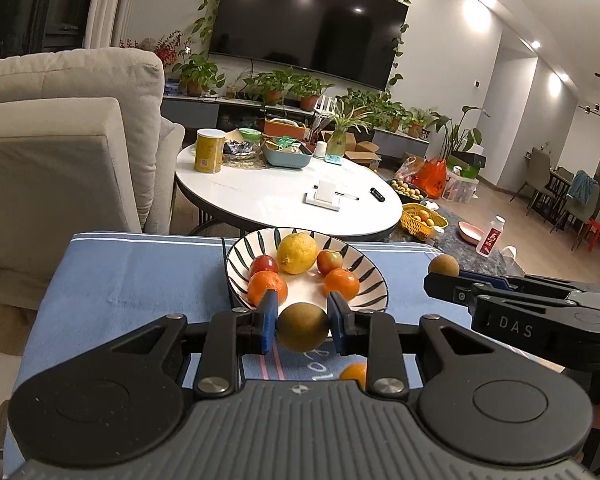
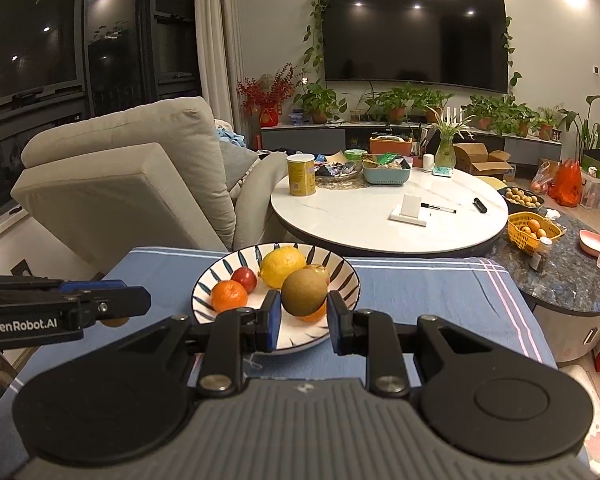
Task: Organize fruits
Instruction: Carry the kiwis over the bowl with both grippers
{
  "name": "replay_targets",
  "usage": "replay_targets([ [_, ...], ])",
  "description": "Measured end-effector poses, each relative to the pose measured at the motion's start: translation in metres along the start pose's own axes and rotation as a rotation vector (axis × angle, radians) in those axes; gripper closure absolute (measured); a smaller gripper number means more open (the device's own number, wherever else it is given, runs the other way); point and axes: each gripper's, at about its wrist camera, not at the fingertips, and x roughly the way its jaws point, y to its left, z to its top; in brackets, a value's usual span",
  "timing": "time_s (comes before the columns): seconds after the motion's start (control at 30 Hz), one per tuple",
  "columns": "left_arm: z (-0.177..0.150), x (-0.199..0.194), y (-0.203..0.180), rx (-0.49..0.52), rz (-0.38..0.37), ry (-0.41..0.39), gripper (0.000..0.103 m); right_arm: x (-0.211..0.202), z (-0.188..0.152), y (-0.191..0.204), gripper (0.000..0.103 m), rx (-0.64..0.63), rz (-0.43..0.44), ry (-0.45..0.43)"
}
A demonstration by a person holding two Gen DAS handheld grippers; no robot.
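Brown kiwis sit clamped in both grippers' fingers: left gripper point(image 1: 302, 322) and right gripper point(image 2: 304, 316) each carry one toward the striped bowl point(image 1: 374, 280) just ahead (likely to join the lemon point(image 1: 297, 253) and tangerines).

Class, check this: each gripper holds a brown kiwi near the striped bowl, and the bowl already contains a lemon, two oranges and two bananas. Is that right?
Not quite: the striped bowl holds no bananas. Beside the lemon and two oranges are two red apples, as the left wrist view shows.
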Motion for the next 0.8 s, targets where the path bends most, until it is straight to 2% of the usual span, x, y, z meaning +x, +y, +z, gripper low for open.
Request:
replay_targets([
  [0.5,0.021,0.050,0.008,0.009,-0.016,0.013,0.078,0.038,0.011,-0.017,0.060,0.025,-0.010,0.031],
  [0.8,0.038,0.075,0.009,0.056,-0.011,-0.032,0.078,0.063,0.016,-0.022,0.060,0.031,-0.001,0.055],
])
